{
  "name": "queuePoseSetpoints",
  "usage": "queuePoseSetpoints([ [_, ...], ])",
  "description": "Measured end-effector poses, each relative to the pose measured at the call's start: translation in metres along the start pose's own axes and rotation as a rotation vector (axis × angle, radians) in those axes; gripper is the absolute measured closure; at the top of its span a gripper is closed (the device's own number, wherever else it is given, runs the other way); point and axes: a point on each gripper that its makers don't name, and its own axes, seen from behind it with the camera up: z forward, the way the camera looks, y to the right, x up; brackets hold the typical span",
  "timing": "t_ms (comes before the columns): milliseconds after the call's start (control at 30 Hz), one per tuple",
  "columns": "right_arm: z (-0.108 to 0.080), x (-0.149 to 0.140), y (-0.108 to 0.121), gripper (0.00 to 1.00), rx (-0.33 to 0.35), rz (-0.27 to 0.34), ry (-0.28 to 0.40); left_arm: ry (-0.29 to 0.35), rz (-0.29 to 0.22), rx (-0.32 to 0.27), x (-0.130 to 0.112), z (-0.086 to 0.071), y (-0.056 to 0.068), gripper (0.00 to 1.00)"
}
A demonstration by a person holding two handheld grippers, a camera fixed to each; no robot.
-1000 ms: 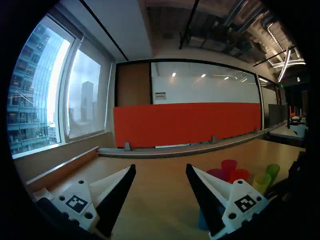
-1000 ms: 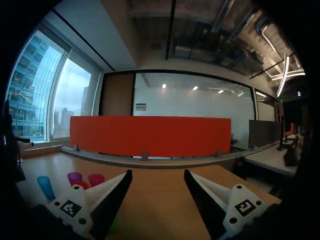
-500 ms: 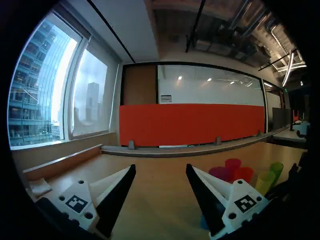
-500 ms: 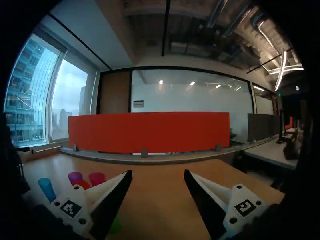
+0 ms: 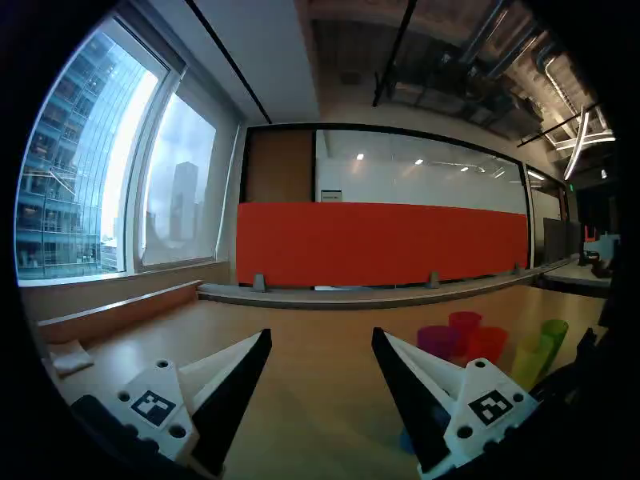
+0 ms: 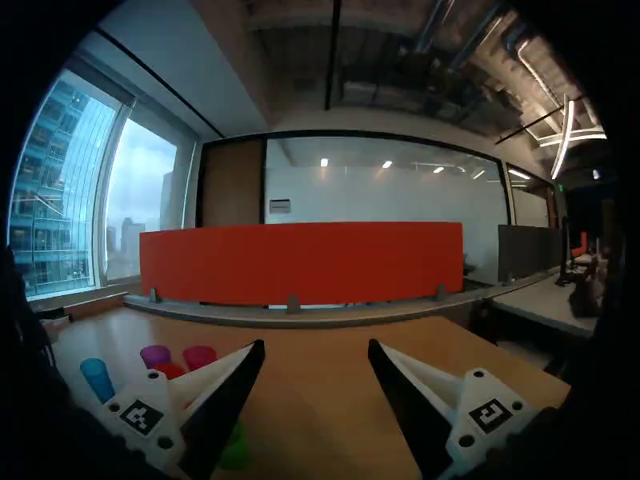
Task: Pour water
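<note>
1. In the left gripper view, the left gripper hangs above the wooden table; its two fingers are spread wide, with nothing between them.
2. A cluster of plastic cups stands on the table to that gripper's right: a purple cup, a pink cup, a red cup, a yellow cup and a green cup; a blue cup peeks from under the right finger; whether any holds water cannot be told.
3. In the right gripper view, the right gripper is likewise spread wide and empty; the cups stand to its left, the blue cup farthest out.
4. An orange partition runs along the table's far edge.
</note>
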Motion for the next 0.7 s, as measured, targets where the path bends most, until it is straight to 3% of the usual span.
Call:
queuePoseSetpoints([
  [700,-0.003,0.009,0.006,0.0,-0.008,0.011,0.003,-0.025,0.013,-0.014,-0.018,0.003,0.002,0.07],
])
